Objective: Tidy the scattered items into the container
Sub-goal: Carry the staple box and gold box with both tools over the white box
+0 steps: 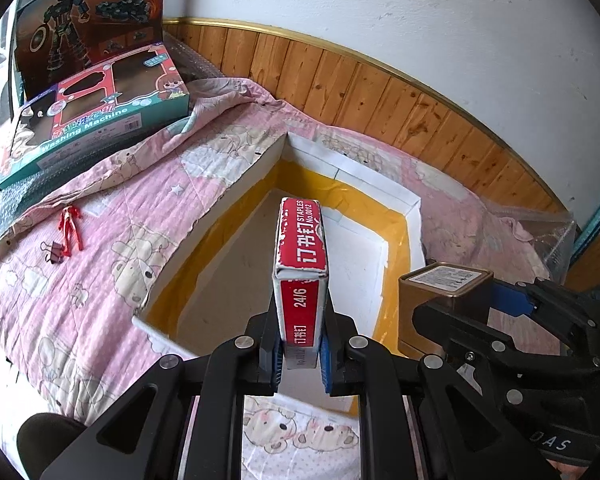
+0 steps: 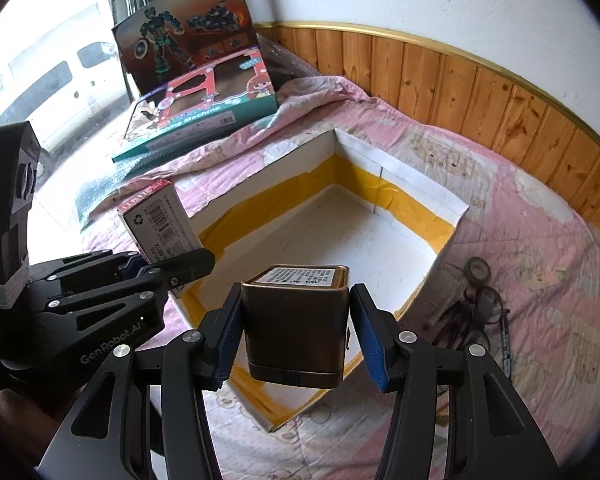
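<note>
I see a bed covered with a pink quilt that has cartoon bears printed on it. Behind the bed the wall is white plaster above and brown wooden panelling below, with a gold strip along the top of the wood. At the left of the right wrist view there is a bright window, and a white van stands outside.

The container is a white open box with yellow tape around its inner walls; it lies on the quilt, and its floor looks bare.

My left hand-held gripper is closed on a red staples box, which stands upright between the blue pads, over the near part of the container. My right hand-held gripper has a brown square tin between its pads. The left pad seems to touch the tin, but at the right pad I see a small gap, so I cannot tell if the grip is firm. The tin is above the near corner of the container.

On the quilt to the left lie a small red figure and a black binder clip, just beside each other. At the right of the container there is a dark tape roll and a tangle of dark cords. At the far end two toy boxes rest, one leaning upright behind the other.
</note>
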`<action>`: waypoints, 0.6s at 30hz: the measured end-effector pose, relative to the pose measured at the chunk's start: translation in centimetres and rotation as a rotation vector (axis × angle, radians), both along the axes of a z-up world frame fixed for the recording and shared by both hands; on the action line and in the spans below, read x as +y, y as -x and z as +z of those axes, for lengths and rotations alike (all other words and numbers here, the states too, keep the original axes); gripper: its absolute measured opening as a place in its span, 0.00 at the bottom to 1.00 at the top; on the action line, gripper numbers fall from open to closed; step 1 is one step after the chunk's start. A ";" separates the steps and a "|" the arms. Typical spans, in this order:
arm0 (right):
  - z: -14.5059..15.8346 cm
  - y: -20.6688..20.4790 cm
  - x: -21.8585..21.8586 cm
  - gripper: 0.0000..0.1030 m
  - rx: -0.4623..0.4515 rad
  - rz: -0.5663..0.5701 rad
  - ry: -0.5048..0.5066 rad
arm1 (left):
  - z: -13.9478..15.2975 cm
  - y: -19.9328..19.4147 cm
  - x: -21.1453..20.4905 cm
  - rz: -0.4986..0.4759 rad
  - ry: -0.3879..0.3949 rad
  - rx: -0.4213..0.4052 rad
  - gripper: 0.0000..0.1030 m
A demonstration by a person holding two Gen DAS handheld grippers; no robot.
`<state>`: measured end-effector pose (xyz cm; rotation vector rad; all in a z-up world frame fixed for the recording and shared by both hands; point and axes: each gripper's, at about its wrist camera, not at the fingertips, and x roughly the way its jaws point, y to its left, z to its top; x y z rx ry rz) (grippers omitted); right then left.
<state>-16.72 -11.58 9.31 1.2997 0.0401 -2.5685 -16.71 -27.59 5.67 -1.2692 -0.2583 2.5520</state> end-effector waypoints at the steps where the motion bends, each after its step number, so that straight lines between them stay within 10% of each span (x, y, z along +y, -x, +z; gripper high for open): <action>1: -0.1 0.3 0.1 0.53 -0.004 0.000 0.002 | -0.1 0.3 0.0 -0.001 0.000 -0.003 0.15; 18: -2.9 6.6 2.3 0.53 -0.098 -0.012 0.027 | -1.0 6.0 1.3 -0.030 0.011 -0.078 0.15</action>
